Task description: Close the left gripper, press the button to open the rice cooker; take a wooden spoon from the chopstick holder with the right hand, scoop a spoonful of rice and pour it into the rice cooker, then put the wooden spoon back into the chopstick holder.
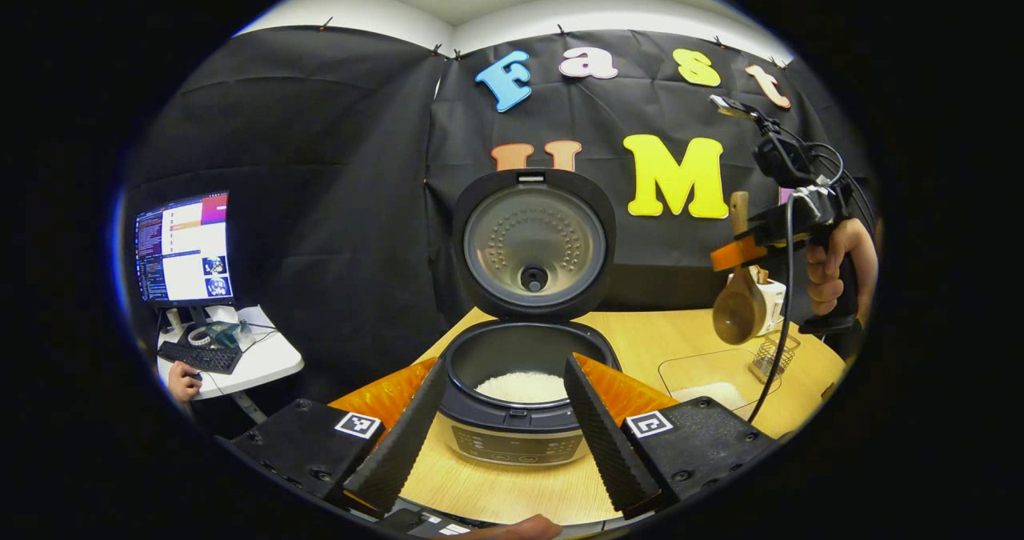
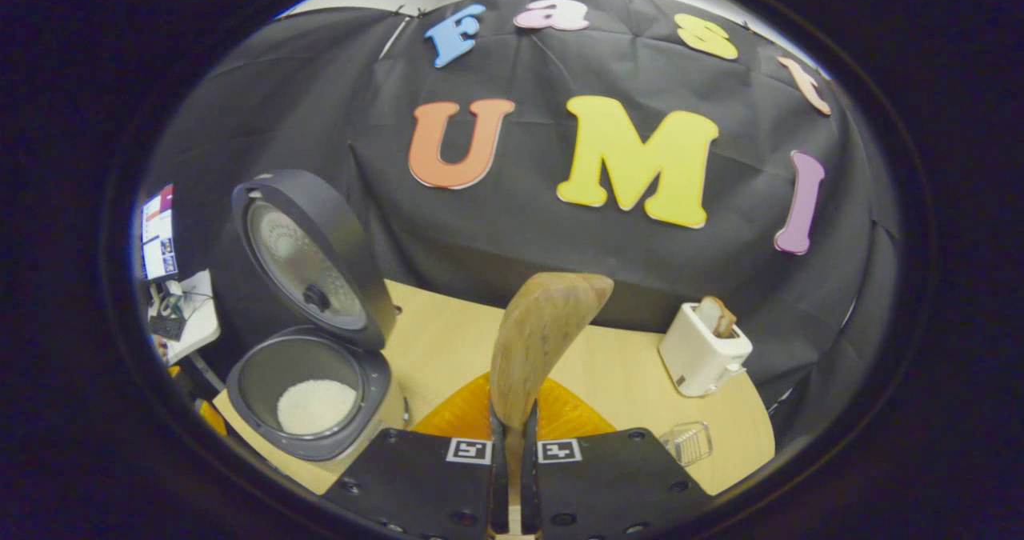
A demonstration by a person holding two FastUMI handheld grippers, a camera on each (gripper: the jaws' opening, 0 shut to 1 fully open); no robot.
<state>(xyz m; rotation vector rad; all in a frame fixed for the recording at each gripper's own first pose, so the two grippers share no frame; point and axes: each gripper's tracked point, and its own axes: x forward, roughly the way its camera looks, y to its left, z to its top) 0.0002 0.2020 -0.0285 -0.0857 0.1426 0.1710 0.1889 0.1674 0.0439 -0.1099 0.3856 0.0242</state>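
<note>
Left gripper view. The rice cooker [image 1: 524,388] stands at the near edge of the pale wood-grain surface [image 1: 664,340], lid [image 1: 534,244] raised upright and showing a round metal inner plate with a dimpled ring and a dark central vent. A low mound of white rice [image 1: 522,386] lies in the dark pot. The left claw [image 1: 504,424] is spread wide, its two ribbed, wedge-shaped fingers flanking the cooker's front without touching it. Toward the right edge, a hand [image 1: 832,272] grips the handle of the right claw [image 1: 740,256], held above the surface with cables trailing down. It pinches a wooden spoon [image 1: 738,300], handle up, rounded bowl hanging below. Beneath it sit a clear plastic tray [image 1: 704,368] containing rice and a wire-mesh chopstick holder [image 1: 774,356]. A white toaster [image 1: 770,300] is partly hidden behind the spoon.

Right gripper view. The right claw [image 2: 514,464] is pressed together on the wooden spoon's [image 2: 538,340] handle; the smooth, grained bowl rises forward, seen edge-on. The rice cooker [image 2: 308,388] sits at the surface's left edge, lid open, rice in the pot. The white toaster [image 2: 704,352], boxy with a slice protruding, stands near the far right edge. The chopstick holder [image 2: 688,442] lies near the right edge, just beside the claw body.
</note>
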